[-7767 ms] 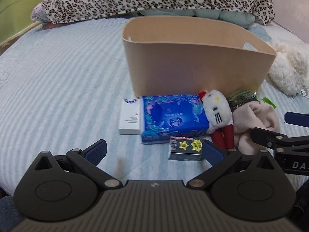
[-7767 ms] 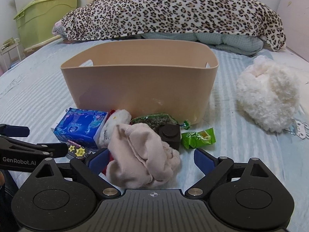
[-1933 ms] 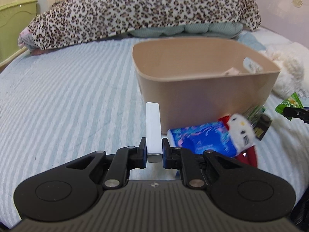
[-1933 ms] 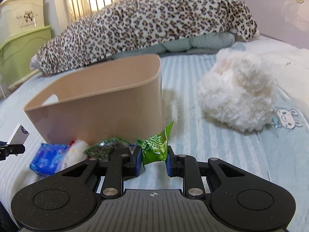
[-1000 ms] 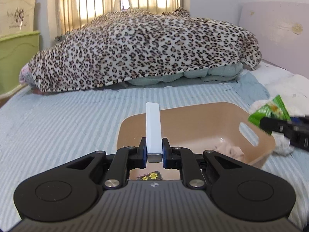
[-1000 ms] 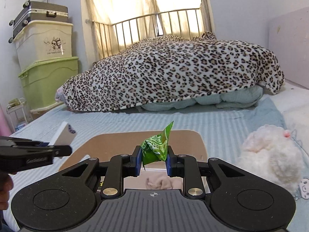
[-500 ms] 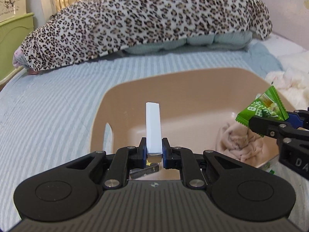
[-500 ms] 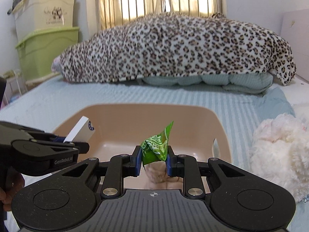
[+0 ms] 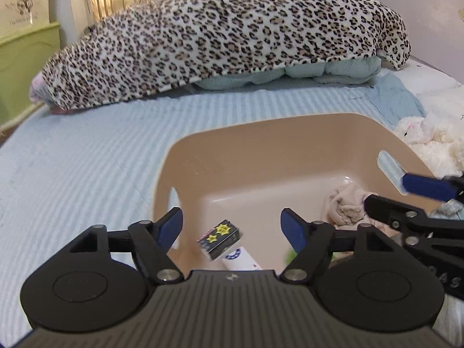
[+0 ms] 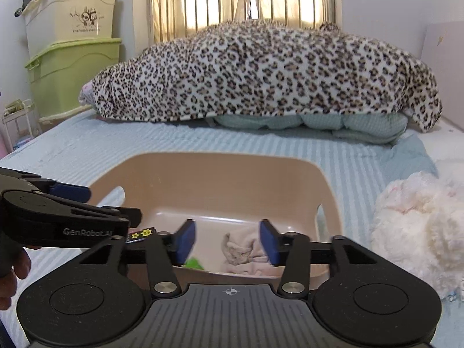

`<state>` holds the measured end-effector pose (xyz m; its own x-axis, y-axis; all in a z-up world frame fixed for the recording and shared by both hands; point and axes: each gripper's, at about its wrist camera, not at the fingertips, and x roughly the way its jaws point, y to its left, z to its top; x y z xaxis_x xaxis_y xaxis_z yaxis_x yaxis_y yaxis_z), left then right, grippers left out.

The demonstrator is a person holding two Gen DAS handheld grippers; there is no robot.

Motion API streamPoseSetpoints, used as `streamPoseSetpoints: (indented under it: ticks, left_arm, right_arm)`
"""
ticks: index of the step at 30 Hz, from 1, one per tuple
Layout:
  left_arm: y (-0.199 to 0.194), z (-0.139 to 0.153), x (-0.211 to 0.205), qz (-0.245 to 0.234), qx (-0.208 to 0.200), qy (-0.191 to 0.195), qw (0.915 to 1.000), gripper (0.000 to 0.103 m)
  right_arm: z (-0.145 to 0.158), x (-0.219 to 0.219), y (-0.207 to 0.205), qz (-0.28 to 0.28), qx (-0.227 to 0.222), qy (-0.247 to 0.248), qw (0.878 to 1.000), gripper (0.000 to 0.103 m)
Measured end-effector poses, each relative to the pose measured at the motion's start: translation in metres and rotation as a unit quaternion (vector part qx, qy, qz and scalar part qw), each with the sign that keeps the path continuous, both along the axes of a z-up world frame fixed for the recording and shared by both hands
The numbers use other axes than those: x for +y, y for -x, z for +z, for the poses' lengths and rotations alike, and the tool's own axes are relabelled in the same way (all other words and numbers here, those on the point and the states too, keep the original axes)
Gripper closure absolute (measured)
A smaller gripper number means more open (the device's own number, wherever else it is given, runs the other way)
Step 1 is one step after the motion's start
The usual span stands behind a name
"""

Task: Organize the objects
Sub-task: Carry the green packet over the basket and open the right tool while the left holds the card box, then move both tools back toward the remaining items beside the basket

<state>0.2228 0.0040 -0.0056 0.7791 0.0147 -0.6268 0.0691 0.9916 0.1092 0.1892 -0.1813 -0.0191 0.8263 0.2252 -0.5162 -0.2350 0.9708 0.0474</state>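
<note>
A tan plastic bin (image 9: pixel 185 156) (image 10: pixel 220 171) stands on the striped bed. My left gripper (image 9: pixel 232 226) is open and empty over the bin's near left side. Below it in the bin lie a dark box with yellow stars (image 9: pixel 219 239) and the white box (image 9: pixel 240 259). A pink cloth (image 9: pixel 345 203) (image 10: pixel 240 249) lies in the bin's right part. My right gripper (image 10: pixel 227 243) is open and empty over the bin. The green snack packet (image 10: pixel 194 262) lies in the bin below its left finger. The right gripper's fingers (image 9: pixel 423 187) reach in from the right in the left wrist view.
A leopard-print blanket (image 9: pixel 220 37) (image 10: pixel 261 72) lies across the bed's far end. A white fluffy plush (image 10: pixel 420 217) (image 9: pixel 435 139) sits right of the bin. Green and cream storage boxes (image 10: pixel 72 58) stand at the far left beside the bed.
Both grippers have opened over the bin. The white box has dropped from the left gripper and the green packet from the right; both now lie in the bin.
</note>
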Motion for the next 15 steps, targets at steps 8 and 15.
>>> streamPoseSetpoints:
  ticks: [8,15]
  left_arm:
    - [0.033,0.014,0.010,0.004,-0.011,0.000,0.9999,0.011]
    - [0.055,0.007,0.019,0.002,0.003,0.010,0.9999,0.008]
  right_arm:
    - [0.012,-0.018,0.026,-0.004,0.011,-0.007,1.000,0.019]
    - [0.000,-0.035,0.046,-0.019,0.030,-0.015,0.999,0.012]
